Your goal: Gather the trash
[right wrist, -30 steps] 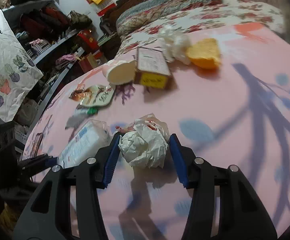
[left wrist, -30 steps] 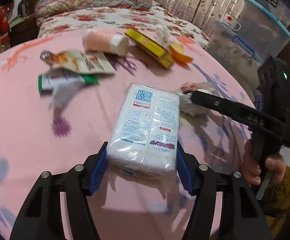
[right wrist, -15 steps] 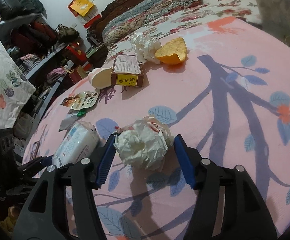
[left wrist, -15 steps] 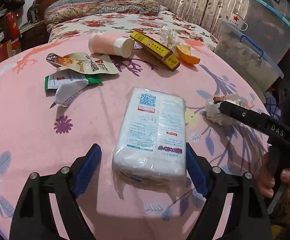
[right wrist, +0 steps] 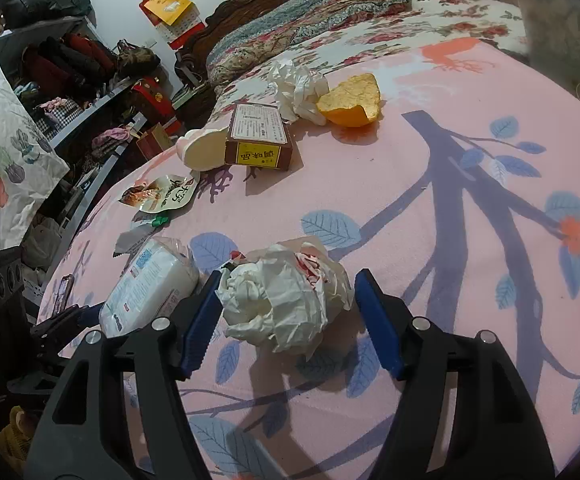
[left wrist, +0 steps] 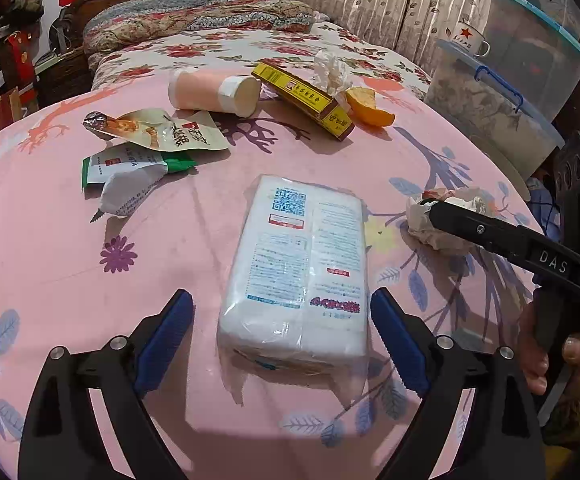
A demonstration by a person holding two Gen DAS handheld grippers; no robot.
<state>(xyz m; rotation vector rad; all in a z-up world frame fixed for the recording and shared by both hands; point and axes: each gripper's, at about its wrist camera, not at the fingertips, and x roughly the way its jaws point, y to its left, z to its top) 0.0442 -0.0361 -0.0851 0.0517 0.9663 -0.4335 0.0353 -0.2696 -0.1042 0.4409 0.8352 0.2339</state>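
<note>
A white tissue pack (left wrist: pixel 298 268) lies on the pink table (left wrist: pixel 49 248), between the open jaws of my left gripper (left wrist: pixel 281 332), which do not touch it. The pack also shows in the right wrist view (right wrist: pixel 149 284). A crumpled white paper ball (right wrist: pixel 285 300) lies between the open jaws of my right gripper (right wrist: pixel 285 316); it also shows in the left wrist view (left wrist: pixel 442 220). Further back lie a snack pouch (left wrist: pixel 157 132), a green-and-white wrapper (left wrist: pixel 129 172), a pink cup (left wrist: pixel 213 92) on its side, a yellow box (left wrist: pixel 302 100), a tissue wad (left wrist: pixel 330 72) and an orange peel (left wrist: pixel 370 108).
A bed with a floral cover (left wrist: pixel 249 44) stands behind the table. Plastic storage tubs (left wrist: pixel 522 92) are stacked at the right. Cluttered shelves (right wrist: pixel 69 92) and a white bag (right wrist: pixel 1 152) stand at the left of the right wrist view.
Both grippers have opened and let go: the left off the tissue pack, the right off the paper ball. Both things now lie on the table between the jaws.
</note>
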